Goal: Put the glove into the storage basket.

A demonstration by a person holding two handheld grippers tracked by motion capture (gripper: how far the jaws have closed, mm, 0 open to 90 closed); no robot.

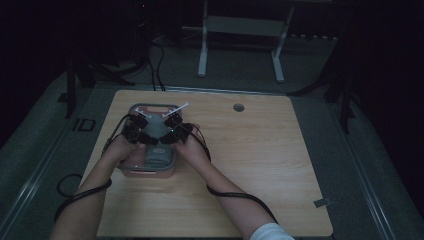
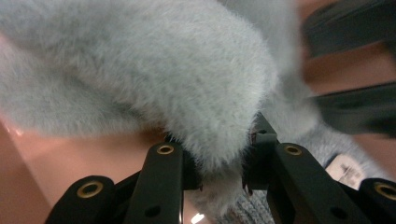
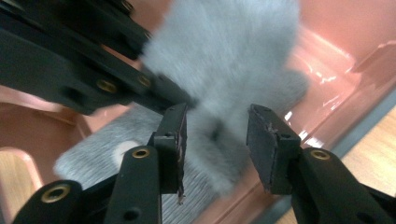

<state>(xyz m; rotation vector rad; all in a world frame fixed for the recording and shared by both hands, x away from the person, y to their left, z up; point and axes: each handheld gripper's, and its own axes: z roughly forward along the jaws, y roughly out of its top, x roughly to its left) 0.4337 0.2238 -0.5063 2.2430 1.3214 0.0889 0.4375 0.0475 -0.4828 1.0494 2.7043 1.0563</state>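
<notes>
Pinching fuzzy grey fabric [image 2: 154, 70]: left tongs [image 2: 223, 175]; right tongs [image 3: 215, 135] released; glossy pink bin [image 3: 327, 28].

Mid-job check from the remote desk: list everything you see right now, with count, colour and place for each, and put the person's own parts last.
fluffy garment: one, pale grey, inside the box, a fold of it between the left gripper's pads
box: one, pink inside with a grey rim, on the left part of the table
table: one, light wood, middle of the high view, with a round hole near its far edge
white frame legs: two, on the floor beyond the table
left gripper: one, black, over the box, shut on the fluffy garment
right gripper: one, black, over the box, pads standing apart either side of the garment, not pressing it
forearms: two, coming in from the bottom of the high view, cables trailing beside them
</notes>
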